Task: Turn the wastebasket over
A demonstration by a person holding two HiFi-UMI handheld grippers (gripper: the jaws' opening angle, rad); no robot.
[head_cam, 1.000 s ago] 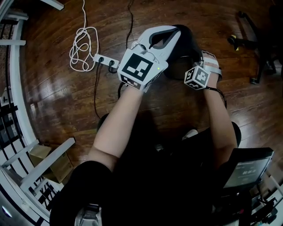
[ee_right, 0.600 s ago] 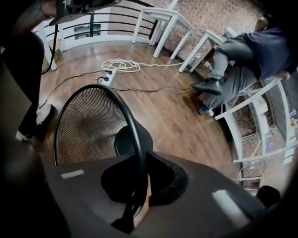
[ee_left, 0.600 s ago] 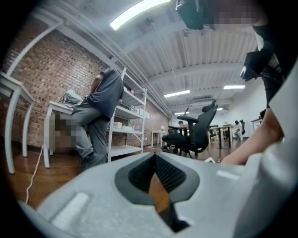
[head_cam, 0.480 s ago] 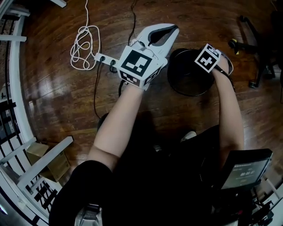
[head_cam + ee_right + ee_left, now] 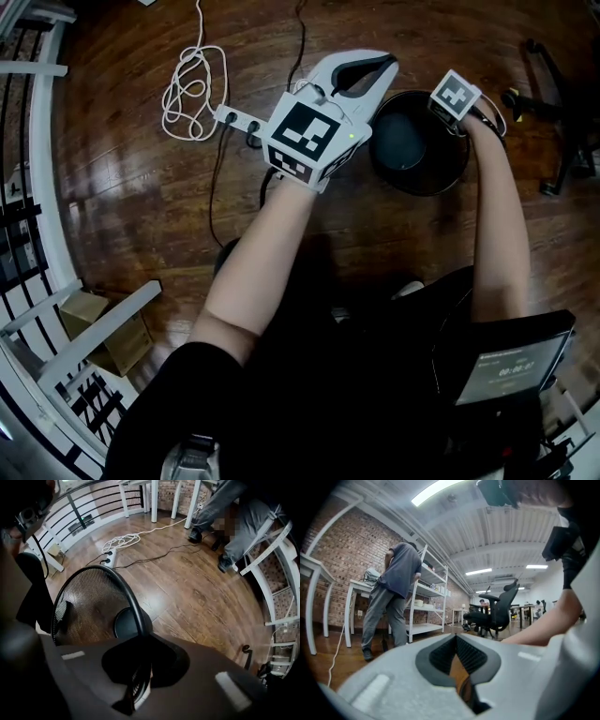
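Observation:
The black mesh wastebasket stands upright on the wood floor, its opening facing up. My right gripper points down at its far right rim and is shut on that rim. In the right gripper view the black rim runs straight into the shut jaws of the right gripper, with the mesh wall and round base beyond. My white left gripper hovers to the left of the basket, apart from it and shut on nothing. In the left gripper view the left gripper points level across the room.
A white power strip and a coiled white cable lie left of the basket. A chair base stands at right, a cardboard box and white railing at left. A person stands by white shelves.
The basket has turned from tilted and half hidden behind the left gripper to upright with its opening up. The right gripper swung over the rim to point down. The left gripper barely moved.

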